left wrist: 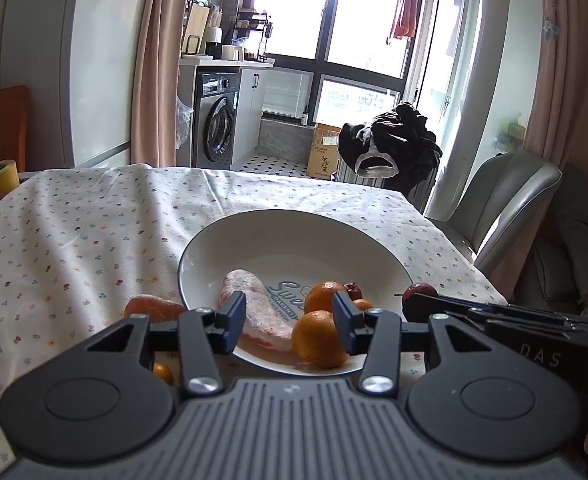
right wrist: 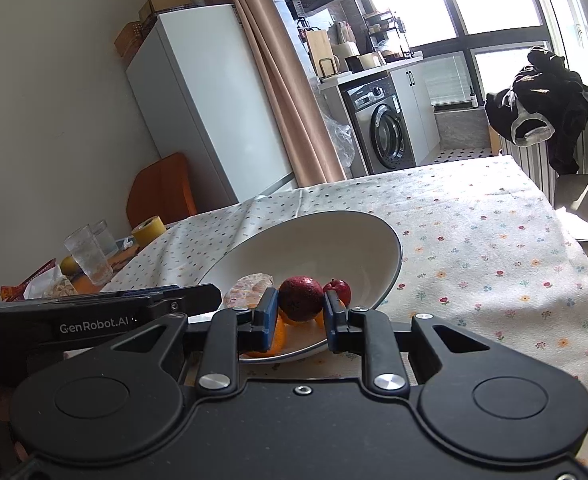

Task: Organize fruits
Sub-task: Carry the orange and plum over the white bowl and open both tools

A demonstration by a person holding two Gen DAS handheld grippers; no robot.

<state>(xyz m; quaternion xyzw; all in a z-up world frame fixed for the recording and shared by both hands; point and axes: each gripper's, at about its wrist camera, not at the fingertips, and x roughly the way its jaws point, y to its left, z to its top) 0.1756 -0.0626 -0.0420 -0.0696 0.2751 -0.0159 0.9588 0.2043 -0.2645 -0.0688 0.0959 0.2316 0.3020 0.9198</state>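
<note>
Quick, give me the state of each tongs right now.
Left tongs: open, holding nothing, over the near rim of the plate.
Right tongs: closed on the dark red fruit, just above the plate.

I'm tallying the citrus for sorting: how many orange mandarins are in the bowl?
2 clearly: one at the bowl's near rim, one just behind it. A smaller orange piece beside them may be a third; others could be hidden.

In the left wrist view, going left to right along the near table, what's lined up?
Carrot on the cloth → wrapped pink piece in the plate → two oranges → small red fruit → dark red fruit held in the right gripper.
</note>
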